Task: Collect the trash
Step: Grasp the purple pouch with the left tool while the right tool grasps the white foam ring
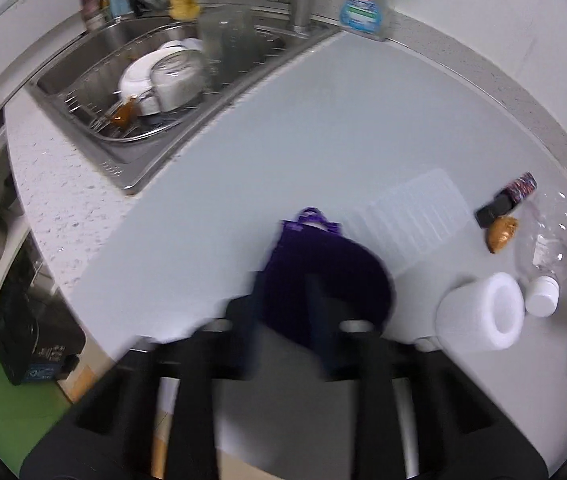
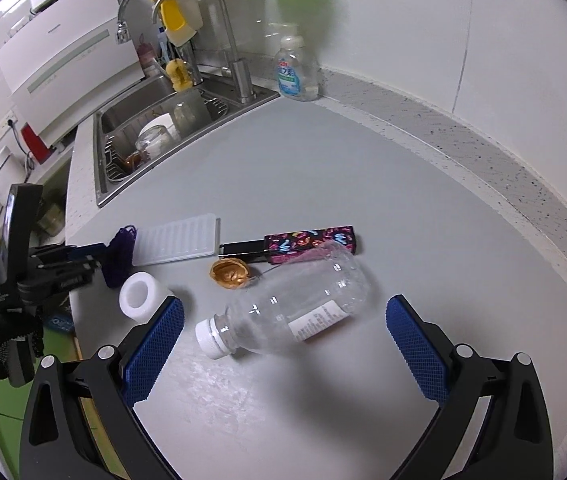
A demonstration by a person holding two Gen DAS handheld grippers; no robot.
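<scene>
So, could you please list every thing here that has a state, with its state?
Left tool: shut on the purple mesh bag.
Right tool: open, empty.
Plastic bottle: lying on its side, capped, empty.
Patterned box: lying flat, black drawer slid partly out.
Foam ring: lying free.
Sink: holds dishes.

No text legible in either view. Soap bottle [image 2: 296, 72] by the sink: blue-and-white label, red band on top, characters too blurred to read. Clear plastic bottle [image 2: 291, 312] lying on the counter: white label, fine print too small to read. Patterned box [image 2: 309, 242]: coloured squiggles, no readable letters.
</scene>
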